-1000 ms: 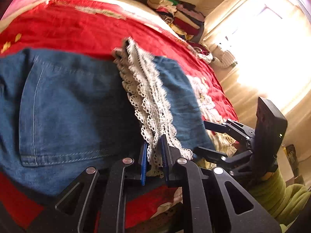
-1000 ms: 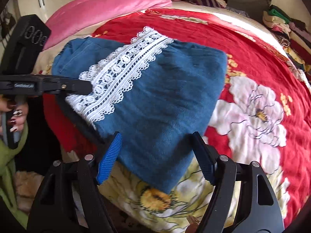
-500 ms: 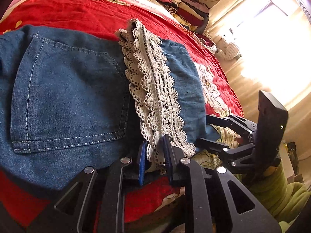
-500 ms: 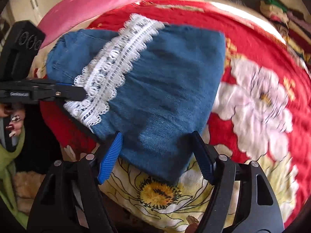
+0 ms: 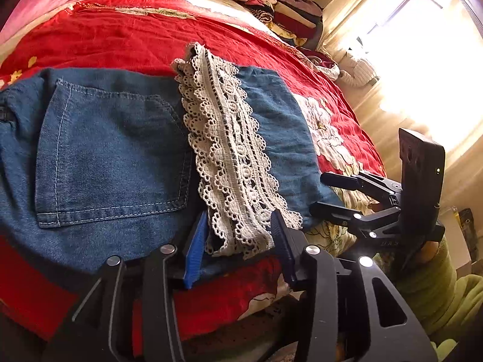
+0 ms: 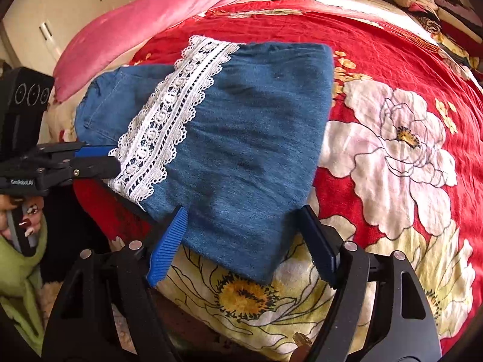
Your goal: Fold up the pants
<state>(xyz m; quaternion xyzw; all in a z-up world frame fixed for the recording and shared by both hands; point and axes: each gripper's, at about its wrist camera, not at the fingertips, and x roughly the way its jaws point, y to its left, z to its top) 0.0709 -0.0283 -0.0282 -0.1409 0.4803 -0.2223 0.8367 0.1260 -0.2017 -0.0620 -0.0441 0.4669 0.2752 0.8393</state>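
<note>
Blue denim pants (image 5: 105, 150) lie folded on the red bedspread, a back pocket facing up. Their leg end with a white lace hem (image 5: 229, 163) is folded over on top. My left gripper (image 5: 238, 241) is open, its jaws either side of the lace edge at the bed's near side. My right gripper (image 6: 244, 235) is open and empty, its jaws either side of the folded denim's (image 6: 247, 138) near corner. The lace hem (image 6: 169, 117) and the left gripper (image 6: 99, 160) show at left in the right wrist view. The right gripper (image 5: 335, 193) shows at right in the left wrist view.
The bed has a red floral bedspread (image 6: 392, 138). A pink pillow (image 6: 145, 27) lies at the head. A pile of folded clothes (image 5: 277, 3) sits at the far side. A bright window (image 5: 422, 45) is at right. White cupboards (image 6: 60, 15) stand behind.
My left gripper has opened and let go of the lace hem, which now lies flat on the pants. The right gripper stays open at the denim corner.
</note>
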